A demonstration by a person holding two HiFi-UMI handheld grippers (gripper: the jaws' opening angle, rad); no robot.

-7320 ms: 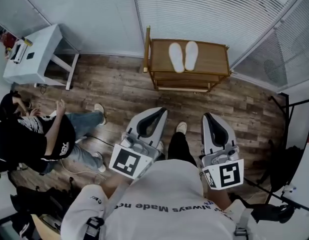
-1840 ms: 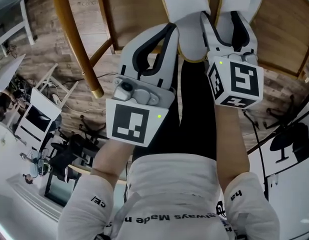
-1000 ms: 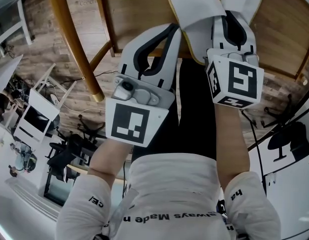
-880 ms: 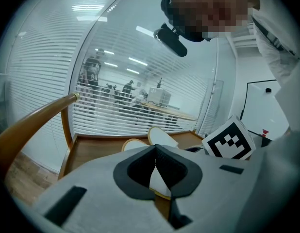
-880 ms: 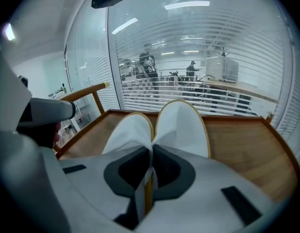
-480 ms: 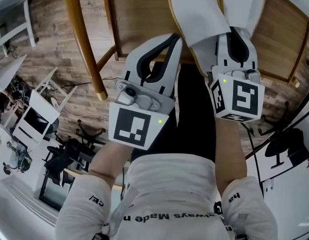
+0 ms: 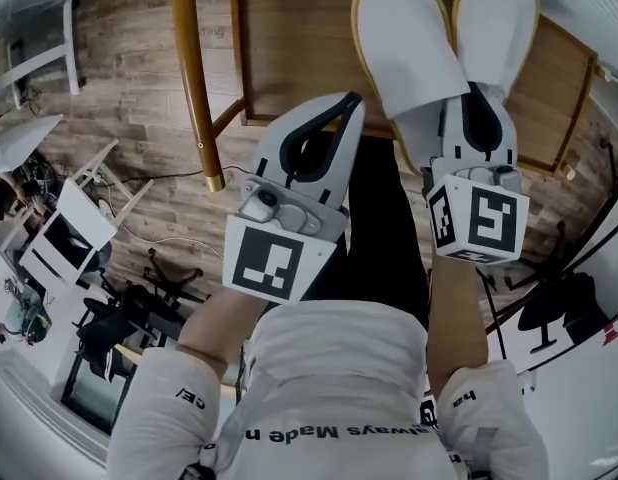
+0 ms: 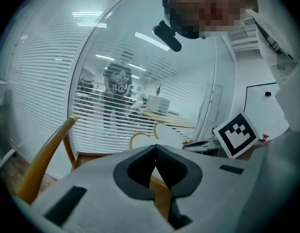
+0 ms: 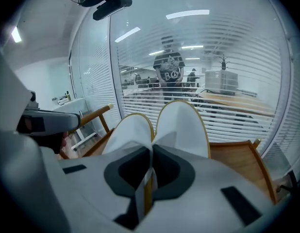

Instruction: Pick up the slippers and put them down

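Note:
Two white slippers with yellow rims, one (image 7: 409,43) beside the other (image 7: 497,28), stick out side by side above the wooden rack top (image 7: 289,28). My right gripper (image 7: 469,93) is shut on their heel ends. In the right gripper view the pinched white and yellow edges sit between the jaws (image 9: 151,152), and both soles (image 9: 181,125) fan out beyond. My left gripper (image 7: 339,103) hovers just left of the slippers with its jaws together and nothing between them. In the left gripper view its tips (image 8: 155,147) meet, with the slippers (image 8: 162,134) behind.
The rack's rounded wooden post (image 7: 194,88) stands left of my left gripper. White chairs (image 7: 74,223) and cables lie on the plank floor at the left, and a black stand (image 7: 559,308) is at the right. A blind-covered glass wall (image 9: 223,57) faces both grippers.
Both grippers have risen. The slippers have come up with the right gripper, and more of their soles shows above the rack top.

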